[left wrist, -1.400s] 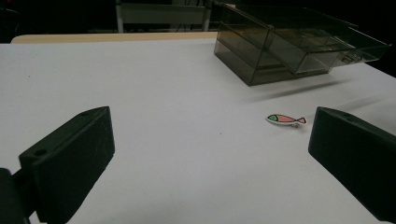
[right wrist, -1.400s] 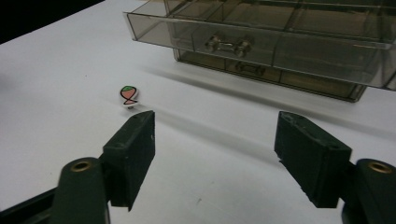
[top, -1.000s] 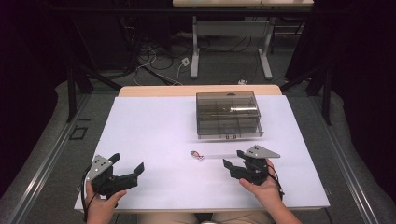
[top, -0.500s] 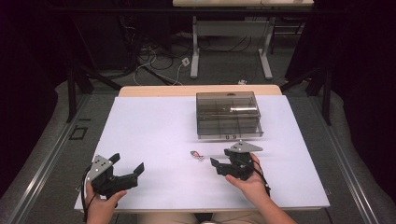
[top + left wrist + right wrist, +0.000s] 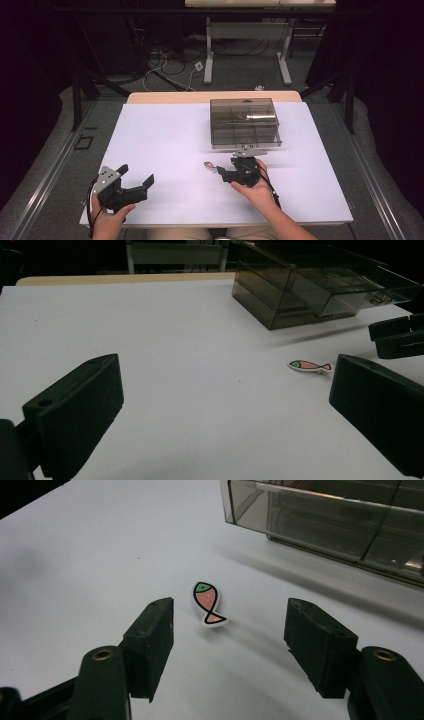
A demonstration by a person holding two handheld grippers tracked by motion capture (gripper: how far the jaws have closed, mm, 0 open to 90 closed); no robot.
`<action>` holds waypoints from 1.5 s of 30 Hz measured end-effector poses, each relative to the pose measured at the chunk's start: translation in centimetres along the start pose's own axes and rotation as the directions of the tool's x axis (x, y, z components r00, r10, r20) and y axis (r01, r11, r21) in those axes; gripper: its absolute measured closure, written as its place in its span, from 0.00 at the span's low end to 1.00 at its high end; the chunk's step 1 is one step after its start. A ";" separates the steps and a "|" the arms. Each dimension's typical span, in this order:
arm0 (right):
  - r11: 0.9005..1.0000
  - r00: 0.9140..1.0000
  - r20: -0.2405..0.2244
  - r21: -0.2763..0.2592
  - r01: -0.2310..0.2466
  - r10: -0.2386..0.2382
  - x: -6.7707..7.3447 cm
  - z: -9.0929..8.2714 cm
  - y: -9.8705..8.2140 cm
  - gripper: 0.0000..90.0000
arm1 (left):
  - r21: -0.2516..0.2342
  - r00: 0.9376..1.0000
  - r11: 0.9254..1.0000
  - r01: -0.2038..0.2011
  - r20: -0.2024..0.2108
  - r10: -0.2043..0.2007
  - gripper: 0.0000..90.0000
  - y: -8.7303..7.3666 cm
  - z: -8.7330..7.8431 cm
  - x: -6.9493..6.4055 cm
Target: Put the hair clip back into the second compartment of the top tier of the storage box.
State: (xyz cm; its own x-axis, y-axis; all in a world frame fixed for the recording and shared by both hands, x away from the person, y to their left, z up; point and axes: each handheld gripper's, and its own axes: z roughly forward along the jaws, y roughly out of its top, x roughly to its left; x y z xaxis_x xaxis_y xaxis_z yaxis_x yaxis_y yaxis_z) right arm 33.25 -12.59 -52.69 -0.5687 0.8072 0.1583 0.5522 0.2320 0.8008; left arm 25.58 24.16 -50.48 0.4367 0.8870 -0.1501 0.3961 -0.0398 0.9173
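Fish eraser: a small flat pink fish with a green head and black outline, lying on the white table sheet, bearing no lettering that I can read. I see it just ahead of my right gripper, in line with the gap between the jaws but untouched by either. Those jaws have just been closing a little and stand partly apart, holding nothing. Beyond the fish sits a smoke-tinted clear plastic drawer box, its drawer drawn partly out; a small mark on the drawer front is too small to read. My left gripper rests well apart at the near left corner, jaws wide and empty.
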 end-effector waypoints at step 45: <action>0.979 0.989 -0.006 0.140 -0.147 0.149 -0.6 5.0 0.4 0.67 | 0.008 1.000 1.000 -0.009 0.001 0.009 0.01 0.0 0.1 0.0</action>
State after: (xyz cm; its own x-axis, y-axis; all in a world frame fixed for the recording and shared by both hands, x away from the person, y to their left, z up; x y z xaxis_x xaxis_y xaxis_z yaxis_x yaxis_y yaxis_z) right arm 36.80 -10.26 -55.35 -0.4838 0.8294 0.2795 0.7096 0.1848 0.6799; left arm 25.65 24.14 -50.54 0.4413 0.8860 -0.1422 0.3984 -0.0515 0.9158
